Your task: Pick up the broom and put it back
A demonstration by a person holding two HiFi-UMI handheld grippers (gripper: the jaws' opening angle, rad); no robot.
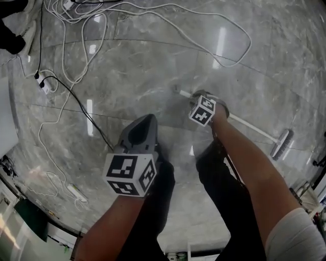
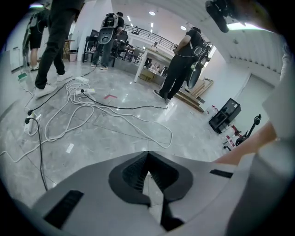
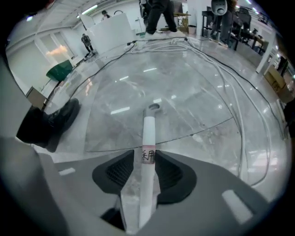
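Note:
The broom lies flat on the grey marble floor, its white handle (image 1: 249, 127) running to the brush head (image 1: 281, 142) at the right. My right gripper (image 1: 201, 96) points steeply down over the handle's far end. In the right gripper view the labelled handle (image 3: 149, 133) passes between the spread jaws of the right gripper (image 3: 147, 156), and its capped tip (image 3: 153, 107) sticks out beyond them. I see no squeeze on it. My left gripper (image 1: 145, 121) hangs above the floor left of the broom. The left gripper (image 2: 148, 154) has its tips together with nothing between them.
White cables (image 1: 153, 15) loop across the far floor, and a black cable (image 1: 76, 102) runs to a plug at left. A power strip (image 1: 76, 192) lies near left. My dark-trousered legs (image 1: 153, 204) stand below. People (image 2: 182, 64) stand farther off. A black shoe (image 3: 60, 117) sits left of the handle.

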